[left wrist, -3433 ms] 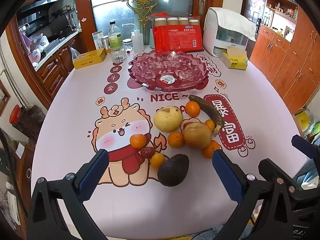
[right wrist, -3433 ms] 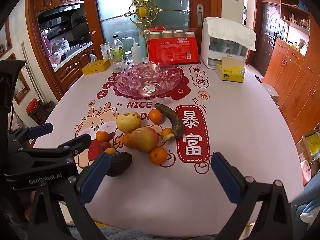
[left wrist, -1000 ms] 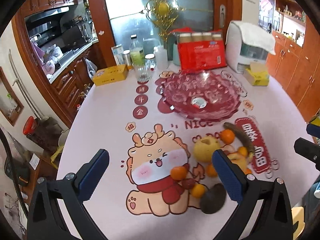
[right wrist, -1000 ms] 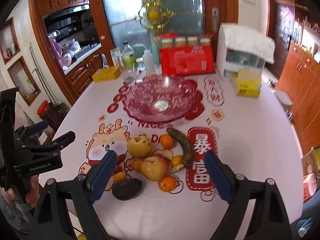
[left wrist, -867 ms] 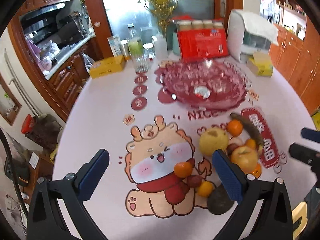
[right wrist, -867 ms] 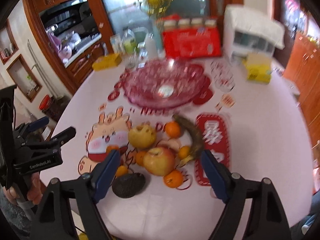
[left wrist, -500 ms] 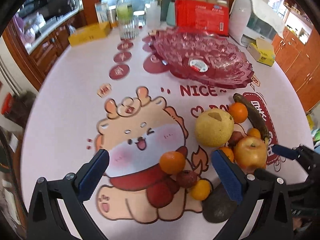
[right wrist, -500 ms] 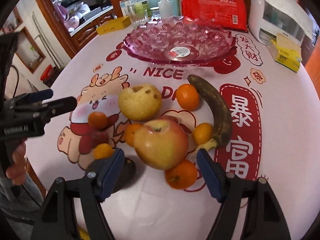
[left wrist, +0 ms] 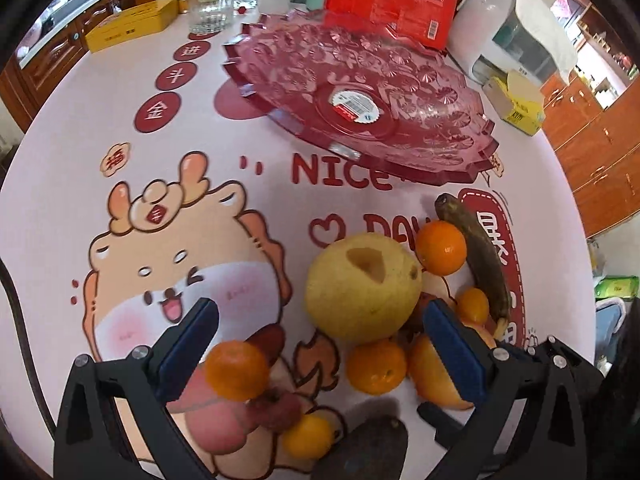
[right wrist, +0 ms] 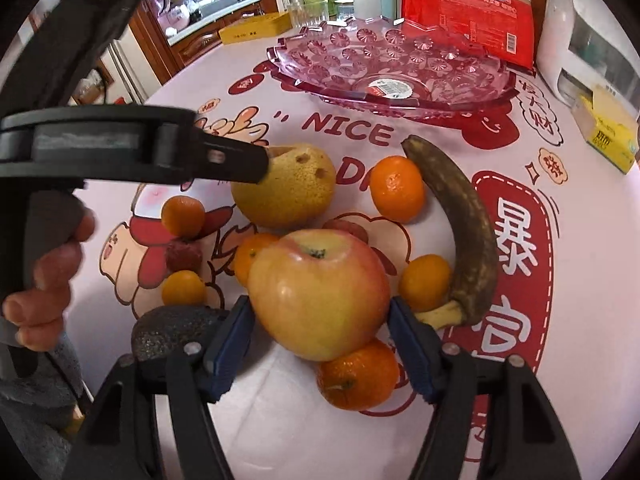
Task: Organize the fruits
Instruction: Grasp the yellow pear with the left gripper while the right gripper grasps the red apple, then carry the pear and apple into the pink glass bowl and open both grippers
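While my right gripper [right wrist: 320, 320] closes with the apple [right wrist: 320, 294] between its pads, stem dimple up, my left gripper [left wrist: 316, 344] hangs spread above the yellow pear [left wrist: 362, 286]. Beside them the banana [right wrist: 460, 232] runs lengthwise toward the far edge, where the pink glass bowl [right wrist: 320, 52] holds only a sticker.

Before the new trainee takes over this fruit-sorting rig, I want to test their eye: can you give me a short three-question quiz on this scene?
1. True or false: the pink glass dish already holds fruit.
2. Which fruit sits between the blue pads of the right hand-held gripper: A) banana B) apple C) avocado?
3. Fill in: the large yellow fruit with holes in its skin is a ____.

Key: 1 false; 2 B; 3 pear.
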Demonstrator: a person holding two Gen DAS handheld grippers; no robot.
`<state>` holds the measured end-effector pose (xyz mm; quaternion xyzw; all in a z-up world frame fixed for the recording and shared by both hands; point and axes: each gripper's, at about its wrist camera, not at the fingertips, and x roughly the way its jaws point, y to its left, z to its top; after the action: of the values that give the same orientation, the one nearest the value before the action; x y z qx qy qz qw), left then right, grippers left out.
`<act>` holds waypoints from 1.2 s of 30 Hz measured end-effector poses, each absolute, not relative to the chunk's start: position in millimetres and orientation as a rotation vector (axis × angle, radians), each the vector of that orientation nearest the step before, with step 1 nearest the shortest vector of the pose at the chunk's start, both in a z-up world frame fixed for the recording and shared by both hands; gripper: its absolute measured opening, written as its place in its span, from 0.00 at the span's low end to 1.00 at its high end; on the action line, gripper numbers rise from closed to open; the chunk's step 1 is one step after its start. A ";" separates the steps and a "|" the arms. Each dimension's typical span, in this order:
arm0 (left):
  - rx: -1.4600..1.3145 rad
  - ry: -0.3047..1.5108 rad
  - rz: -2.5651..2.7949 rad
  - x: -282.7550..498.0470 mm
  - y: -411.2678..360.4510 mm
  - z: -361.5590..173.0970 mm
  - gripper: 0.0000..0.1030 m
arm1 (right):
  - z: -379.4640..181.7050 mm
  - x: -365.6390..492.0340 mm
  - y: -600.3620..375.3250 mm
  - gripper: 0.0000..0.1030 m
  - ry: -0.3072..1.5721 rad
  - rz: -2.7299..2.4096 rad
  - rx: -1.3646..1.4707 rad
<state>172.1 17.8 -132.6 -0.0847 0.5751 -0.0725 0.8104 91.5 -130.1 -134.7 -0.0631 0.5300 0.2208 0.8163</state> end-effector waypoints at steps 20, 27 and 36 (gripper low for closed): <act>-0.059 1.198 -0.184 175.3 -20.8 -146.3 0.69 | -128.7 86.3 -152.0 0.60 1.099 0.479 -0.062; -0.101 1.211 -0.188 178.0 -14.4 -147.3 0.70 | -132.3 88.3 -142.1 0.67 1.137 0.466 -0.135; -0.017 1.181 -0.174 169.1 -18.8 -142.8 0.69 | -142.4 91.6 -144.8 0.66 1.177 0.478 -0.094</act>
<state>169.1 -18.8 -142.8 -0.0080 0.5559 -0.0820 0.8272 91.6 -144.8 -142.4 -0.0440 0.5497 0.2231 0.8038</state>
